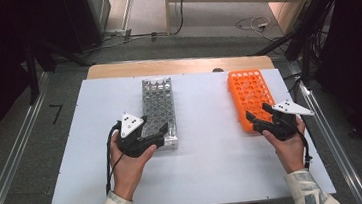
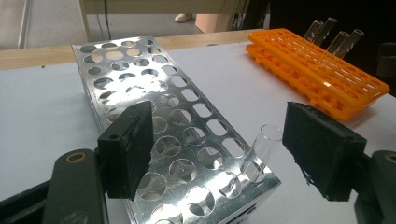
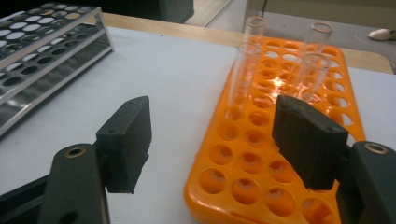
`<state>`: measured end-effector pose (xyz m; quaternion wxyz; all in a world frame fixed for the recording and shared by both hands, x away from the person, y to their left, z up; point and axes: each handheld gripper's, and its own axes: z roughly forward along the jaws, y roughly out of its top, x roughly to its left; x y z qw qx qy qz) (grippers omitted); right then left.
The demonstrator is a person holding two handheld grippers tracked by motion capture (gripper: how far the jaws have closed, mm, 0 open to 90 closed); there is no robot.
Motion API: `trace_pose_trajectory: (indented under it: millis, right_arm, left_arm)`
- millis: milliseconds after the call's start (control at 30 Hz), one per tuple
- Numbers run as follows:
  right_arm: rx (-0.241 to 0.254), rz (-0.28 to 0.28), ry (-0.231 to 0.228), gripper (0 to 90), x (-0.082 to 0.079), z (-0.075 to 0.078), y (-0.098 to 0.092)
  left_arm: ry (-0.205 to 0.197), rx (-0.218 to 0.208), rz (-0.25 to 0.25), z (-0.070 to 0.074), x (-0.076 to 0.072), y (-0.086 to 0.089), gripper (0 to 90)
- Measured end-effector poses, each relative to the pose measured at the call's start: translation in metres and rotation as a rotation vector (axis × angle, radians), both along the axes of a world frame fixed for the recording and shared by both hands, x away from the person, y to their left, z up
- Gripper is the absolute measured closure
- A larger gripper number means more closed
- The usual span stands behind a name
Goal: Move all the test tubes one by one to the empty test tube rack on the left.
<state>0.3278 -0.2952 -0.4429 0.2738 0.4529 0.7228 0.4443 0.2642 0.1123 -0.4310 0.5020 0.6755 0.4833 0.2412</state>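
A silver metal tube rack (image 1: 159, 104) lies left of centre on the white table, and an orange plastic rack (image 1: 249, 93) lies at the right. My left gripper (image 1: 154, 125) hovers at the metal rack's near end, open. In the left gripper view a clear glass tube (image 2: 264, 149) stands in a near corner hole of the metal rack (image 2: 140, 74), between the jaws of the left gripper (image 2: 217, 144) and close to the right pad without touching it. My right gripper (image 1: 258, 113) is open at the orange rack's near left corner. Several empty tubes (image 3: 243, 70) stand in the orange rack (image 3: 252, 154) beyond the right gripper (image 3: 212, 140).
The white tabletop (image 1: 208, 144) has bare room between the two racks and in front of them. A wooden strip (image 1: 180, 64) runs along its far edge. Metal rails (image 1: 324, 128) flank the table, and cables lie on the floor behind.
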Motion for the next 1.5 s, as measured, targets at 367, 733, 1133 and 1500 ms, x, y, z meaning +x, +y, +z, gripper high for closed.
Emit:
trace_pose_trajectory:
  millis: [367,733,1133,1500]
  right_arm:
    - [-0.030,-0.058,0.012,28.4,0.021,-0.009,-0.010]
    - [-0.052,-0.112,0.019,39.4,0.041,-0.014,-0.018]
    - [-0.077,-0.140,0.047,52.4,0.059,-0.022,-0.020]
    - [-0.072,-0.127,0.071,65.0,0.065,-0.026,-0.016]
  left_arm:
    - [0.003,-0.008,0.003,0.000,0.001,0.001,24.3]
    - [-0.007,-0.023,0.015,0.000,0.001,0.005,24.7]
    - [-0.008,-0.022,0.021,0.000,0.002,0.005,24.6]
    - [-0.007,-0.029,0.021,0.000,0.002,0.006,24.6]
